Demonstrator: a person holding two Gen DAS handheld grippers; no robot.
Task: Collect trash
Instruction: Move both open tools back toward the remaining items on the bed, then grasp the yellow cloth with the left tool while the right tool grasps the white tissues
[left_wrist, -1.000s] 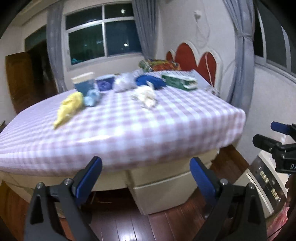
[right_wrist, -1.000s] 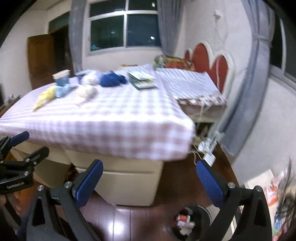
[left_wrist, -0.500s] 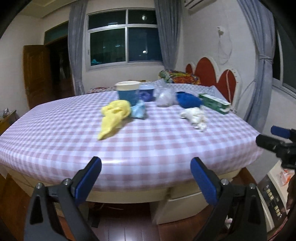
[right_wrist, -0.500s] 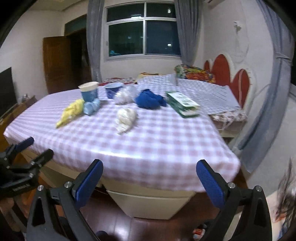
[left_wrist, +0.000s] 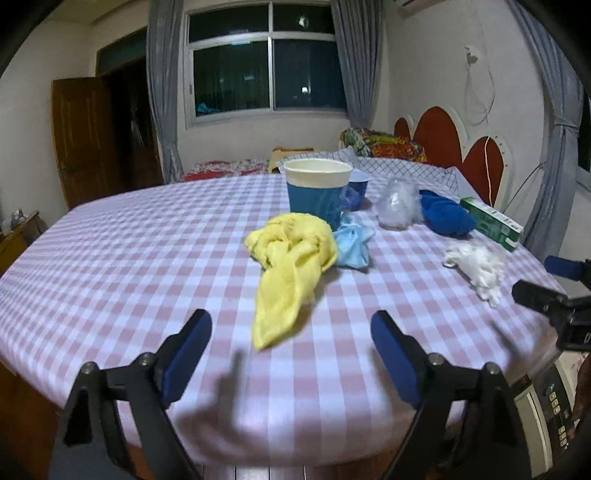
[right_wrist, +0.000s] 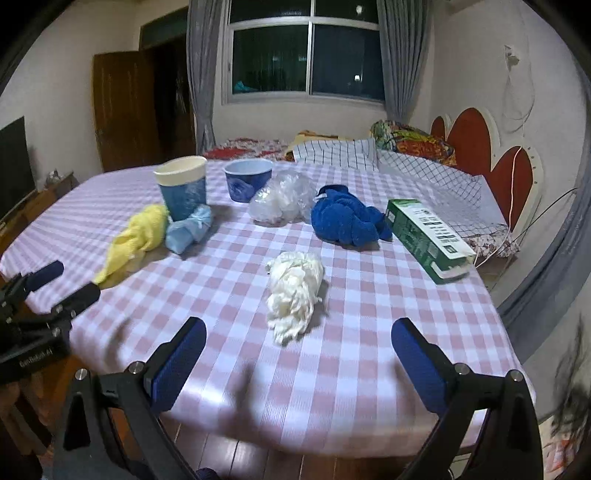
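Observation:
Trash lies on a table with a pink checked cloth (left_wrist: 129, 258). A yellow rag (left_wrist: 291, 254) stretches toward my left gripper (left_wrist: 291, 319), whose jaws are closing with nothing pressed between them. Beside the rag are a crumpled light-blue wad (left_wrist: 352, 243) and a blue paper cup (left_wrist: 317, 188). A white wad (right_wrist: 293, 291) lies just ahead of my open, empty right gripper (right_wrist: 299, 325). Farther back sit a small blue cup (right_wrist: 247, 179), a clear plastic bag (right_wrist: 284, 197), a dark blue cloth (right_wrist: 347, 218) and a green box (right_wrist: 428, 236).
A bed with a red heart headboard (left_wrist: 447, 136) stands behind the table, under a curtained window. An appliance with buttons (left_wrist: 546, 398) stands at the table's right. Wood floor (right_wrist: 240, 458) shows below the near edge. A brown door (left_wrist: 81, 136) is at the left.
Both grippers have swung and come forward from below the table's edge to over its near part. The trash now looks closer. The left jaws stand a little narrower.

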